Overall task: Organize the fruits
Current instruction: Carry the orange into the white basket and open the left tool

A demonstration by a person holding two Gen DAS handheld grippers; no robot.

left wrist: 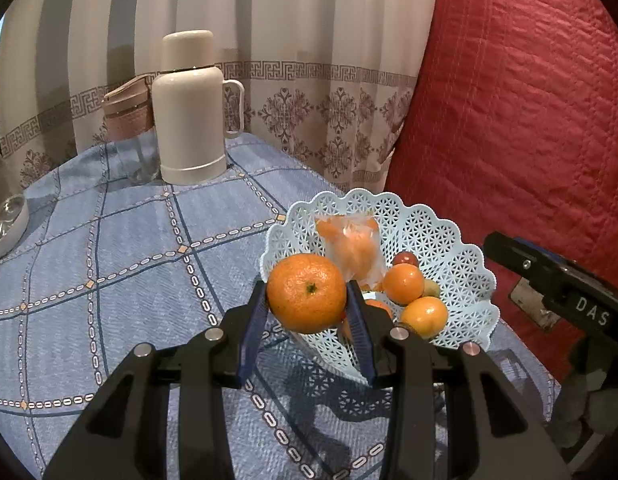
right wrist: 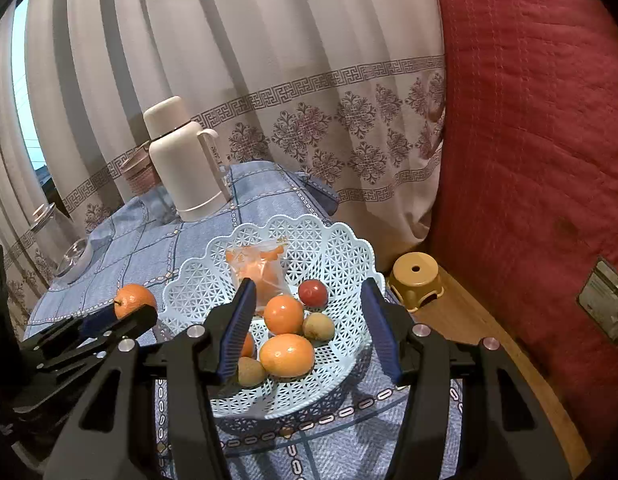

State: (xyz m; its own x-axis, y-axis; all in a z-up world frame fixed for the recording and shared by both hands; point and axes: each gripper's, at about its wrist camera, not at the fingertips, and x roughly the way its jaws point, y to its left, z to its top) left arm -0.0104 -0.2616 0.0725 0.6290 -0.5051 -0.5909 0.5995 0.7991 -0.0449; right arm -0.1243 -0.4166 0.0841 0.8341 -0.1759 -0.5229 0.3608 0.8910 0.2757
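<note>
The left claw [left wrist: 307, 304] held an orange [left wrist: 306, 293] squeezed between its two blue pads, stem end facing the camera, raised just over the near left rim of the pale blue basket [left wrist: 461, 240]. In the right wrist view the same orange [right wrist: 135, 300] sat in the left claw [right wrist: 121, 312] just beside the basket's left rim [right wrist: 181, 280], not yet over its middle. The right claw [right wrist: 309, 328] stood open with nothing pressed between its pads, hanging above the basket's near side, so that the fruit inside lay between and below its fingers without touching them. Inside the basket lay a clear bag of orange pieces [right wrist: 261, 272] against the far wall, two smaller oranges [right wrist: 283, 314] in the middle and near side, a red fruit [right wrist: 313, 293] toward the right, and two small brownish fruits [right wrist: 318, 326]. The basket rested near the right edge of the table [left wrist: 129, 260], which wore a blue checked cloth. A cream flask [left wrist: 191, 112] stood at the far edge.
</note>
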